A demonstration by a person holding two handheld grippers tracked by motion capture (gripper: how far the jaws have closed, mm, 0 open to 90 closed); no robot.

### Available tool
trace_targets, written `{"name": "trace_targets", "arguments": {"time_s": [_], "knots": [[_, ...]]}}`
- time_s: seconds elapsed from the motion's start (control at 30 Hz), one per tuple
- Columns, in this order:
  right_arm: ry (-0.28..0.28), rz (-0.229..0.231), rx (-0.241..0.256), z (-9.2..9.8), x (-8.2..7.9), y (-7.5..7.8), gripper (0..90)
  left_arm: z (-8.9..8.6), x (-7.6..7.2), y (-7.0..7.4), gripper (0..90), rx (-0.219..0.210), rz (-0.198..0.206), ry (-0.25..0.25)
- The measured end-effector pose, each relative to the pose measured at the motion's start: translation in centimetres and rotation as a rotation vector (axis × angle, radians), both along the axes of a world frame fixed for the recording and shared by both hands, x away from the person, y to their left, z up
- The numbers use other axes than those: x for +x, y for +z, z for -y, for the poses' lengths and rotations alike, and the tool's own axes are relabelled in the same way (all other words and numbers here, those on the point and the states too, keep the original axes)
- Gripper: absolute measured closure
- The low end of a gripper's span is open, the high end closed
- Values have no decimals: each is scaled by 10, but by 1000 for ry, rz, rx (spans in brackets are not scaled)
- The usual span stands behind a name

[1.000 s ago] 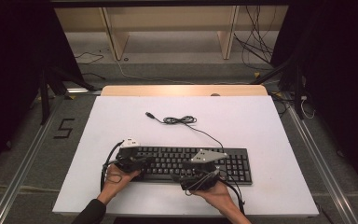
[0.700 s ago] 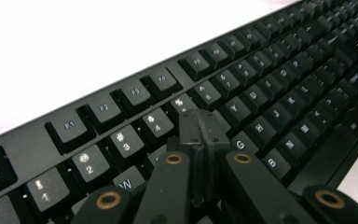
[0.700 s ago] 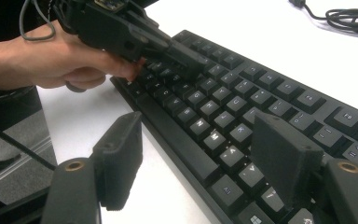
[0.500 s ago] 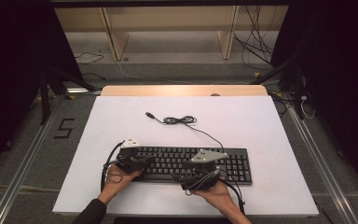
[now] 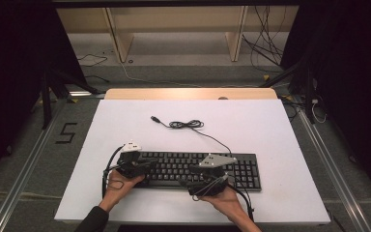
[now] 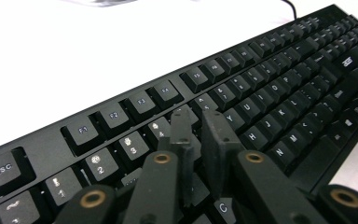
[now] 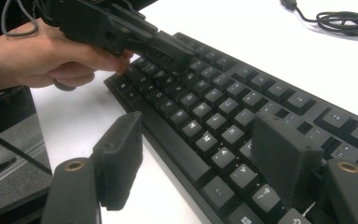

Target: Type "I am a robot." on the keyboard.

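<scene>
Black keyboard [image 5: 193, 169], flat on the white table [image 5: 280, 140], near its front edge.

Full-size board with number pad at the right end; long side runs parallel to the table's front. Keys face up, white legends, function row along the far edge. Its black cable [image 5: 186, 124] leaves the far right part of the back edge, runs back-left to a loose coil, and ends in a free plug lying on the table.

In the left gripper view, the keyboard [image 6: 270, 93] runs off the right and bottom edges, its lower letter keys hidden behind the left tool [image 6: 200, 140]; far keys blur.
</scene>
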State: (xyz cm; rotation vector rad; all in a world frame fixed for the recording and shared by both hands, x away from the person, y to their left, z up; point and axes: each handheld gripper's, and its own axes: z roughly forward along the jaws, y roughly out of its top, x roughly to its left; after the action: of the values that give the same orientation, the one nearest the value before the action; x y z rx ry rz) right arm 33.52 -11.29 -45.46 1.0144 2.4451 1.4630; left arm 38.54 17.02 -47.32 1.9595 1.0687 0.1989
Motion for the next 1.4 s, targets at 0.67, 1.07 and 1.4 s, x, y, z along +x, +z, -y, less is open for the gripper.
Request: {"name": "trace_targets", "arguments": {"time_s": [0.67, 1.07, 1.4], "knots": [[-36, -10, -4, 2, 11, -2, 394, -9, -14, 9, 499, -72, 9, -15], [-59, -20, -39, -1, 20, -3, 568, -14, -22, 11, 371, -92, 23, 1], [-93, -17, -75, -4, 31, -6, 823, -20, -29, 12, 327, -101, 38, 10]]}}
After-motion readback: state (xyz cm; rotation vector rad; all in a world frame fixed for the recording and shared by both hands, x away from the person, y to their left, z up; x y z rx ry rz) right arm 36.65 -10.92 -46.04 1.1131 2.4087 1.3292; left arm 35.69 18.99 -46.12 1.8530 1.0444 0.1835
